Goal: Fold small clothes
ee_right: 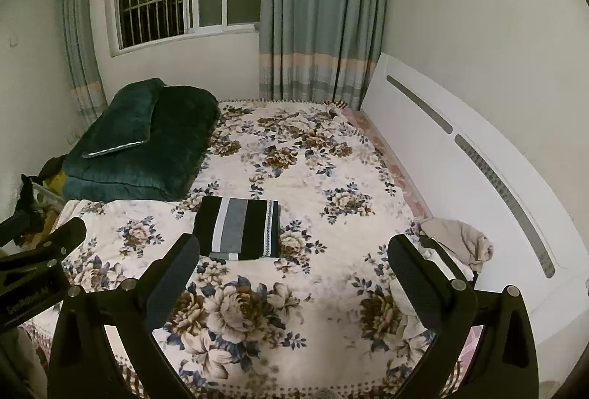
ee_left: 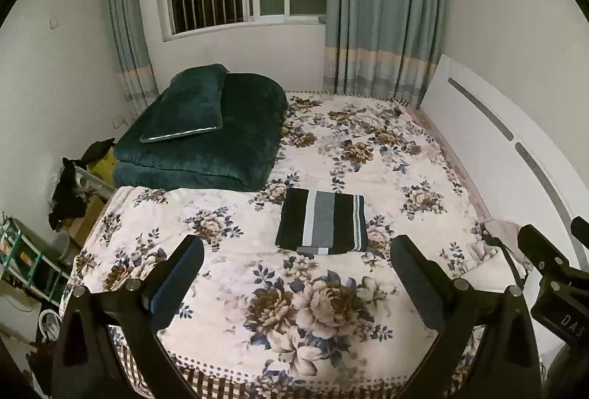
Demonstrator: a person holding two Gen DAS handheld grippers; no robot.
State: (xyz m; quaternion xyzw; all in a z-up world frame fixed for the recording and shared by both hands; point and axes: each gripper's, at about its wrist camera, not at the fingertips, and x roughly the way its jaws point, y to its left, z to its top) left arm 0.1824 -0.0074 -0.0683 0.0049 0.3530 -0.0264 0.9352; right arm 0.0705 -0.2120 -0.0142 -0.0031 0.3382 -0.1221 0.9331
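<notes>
- The left gripper [ee_left: 296,257] hovered above the near part of the bed [ee_left: 423,156], its fingers [ee_left: 176,283] spread wide and gripping nothing. The right gripper [ee_right: 292,257] hung the same way, released and empty.
- The striped garment [ee_left: 322,222] lay already folded into a flat rectangle on the floral bedspread [ee_left: 228,226], ahead of both grippers and touching neither. Any careless pass low over it could have snagged an edge and undone the fold.
- A crumpled beige garment [ee_right: 458,238] sat against the white headboard [ee_right: 478,156] at the right edge of the bed, just beyond the right gripper's outer finger. It looked like the next piece to fold. Because it was bunched, a pinch might have caught several layers at once, and the piece would then not have opened flat.
- That heap lay close to the headboard, so a reach from the right risked knocking a finger on the board or pushing cloth down the gap beside the mattress.
- The bedspread was soft and loose; fingers pressed too deep could have grabbed it together with the garment and dragged the folded striped piece along.
- The two grippers stood near each other, each showing in the other's view, so a crossing reach could have made them collide.
- The dark green quilt [ee_left: 206,137] and the pillow [ee_left: 186,104] on it were well apart at the far left and posed little hazard.
</notes>
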